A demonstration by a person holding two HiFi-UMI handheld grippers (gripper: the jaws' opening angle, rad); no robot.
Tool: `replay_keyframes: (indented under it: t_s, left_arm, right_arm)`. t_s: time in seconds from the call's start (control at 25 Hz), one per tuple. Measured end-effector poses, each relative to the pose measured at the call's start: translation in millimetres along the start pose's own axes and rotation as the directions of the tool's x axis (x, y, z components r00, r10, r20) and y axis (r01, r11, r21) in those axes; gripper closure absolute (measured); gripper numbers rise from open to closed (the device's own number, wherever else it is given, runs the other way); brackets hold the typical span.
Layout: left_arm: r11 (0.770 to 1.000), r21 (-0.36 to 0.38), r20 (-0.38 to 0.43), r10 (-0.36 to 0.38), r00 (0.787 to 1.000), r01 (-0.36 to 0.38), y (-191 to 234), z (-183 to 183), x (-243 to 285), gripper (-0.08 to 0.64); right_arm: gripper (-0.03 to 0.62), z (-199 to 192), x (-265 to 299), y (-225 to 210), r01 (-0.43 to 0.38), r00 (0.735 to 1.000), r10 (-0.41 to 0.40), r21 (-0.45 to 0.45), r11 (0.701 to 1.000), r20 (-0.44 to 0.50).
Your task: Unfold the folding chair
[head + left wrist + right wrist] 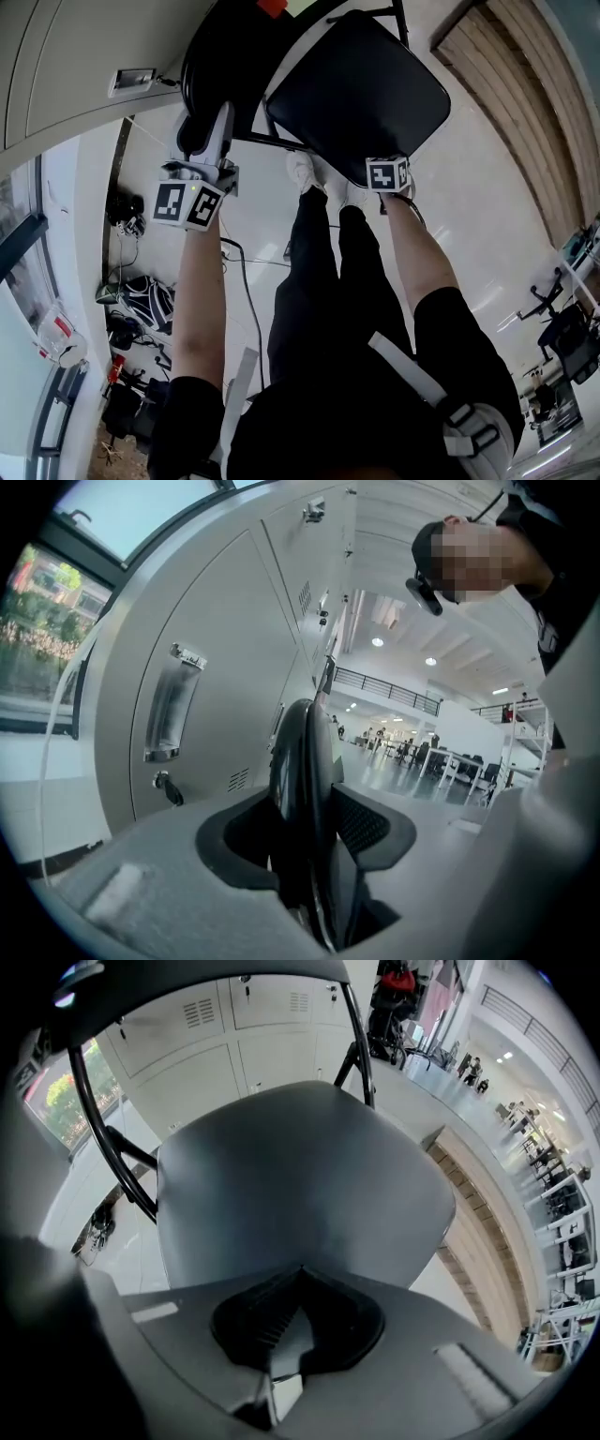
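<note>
Head view has the folding chair (356, 89) just ahead of both grippers. Its seat (300, 1194) is smooth matte black padding, rounded-square, lying flat and stretching away from the right gripper (298, 1274), whose jaws are pinched together on nothing at its near edge. The curved black backrest (302, 761) stands upright, edge-on between the spread jaws of the left gripper (309, 832), with thin round tubing (94, 1119) alongside.

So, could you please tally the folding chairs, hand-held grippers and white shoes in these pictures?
Folding chair: 1
Hand-held grippers: 2 (left gripper, right gripper)
White shoes: 2
Total: 5
</note>
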State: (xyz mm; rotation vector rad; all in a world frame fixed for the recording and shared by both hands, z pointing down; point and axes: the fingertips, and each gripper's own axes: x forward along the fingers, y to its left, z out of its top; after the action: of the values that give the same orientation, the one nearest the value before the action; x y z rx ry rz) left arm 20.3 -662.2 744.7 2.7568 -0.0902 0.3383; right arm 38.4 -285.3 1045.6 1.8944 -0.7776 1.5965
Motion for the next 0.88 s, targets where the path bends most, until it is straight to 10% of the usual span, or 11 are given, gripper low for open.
replay_keyframes:
  t_s: [0.36,0.52,0.88]
  left_arm:
    - [0.986,0.028,-0.018,0.162,0.987,-0.162,11.2,6.6,-22.0,0.345]
    - [0.987,0.105,-0.01,0.127,0.992,-0.125,-9.8,38.3,-27.1,0.345]
    - [0.993,0.055,0.132,0.097,0.986,-0.105,-94.6,110.8,-69.3,0.44]
  right_arm:
    - [0.588,88.1,-104.3,13.6,-0.078,0.956,0.064,0.038,0.996,0.287]
    - [0.588,123.4,-160.2,9.8,-0.114,0.91,0.086,0.043,0.993,0.405]
    - [0.588,173.2,-329.2,-7.0,-0.188,0.708,0.182,-0.067,0.98,0.682]
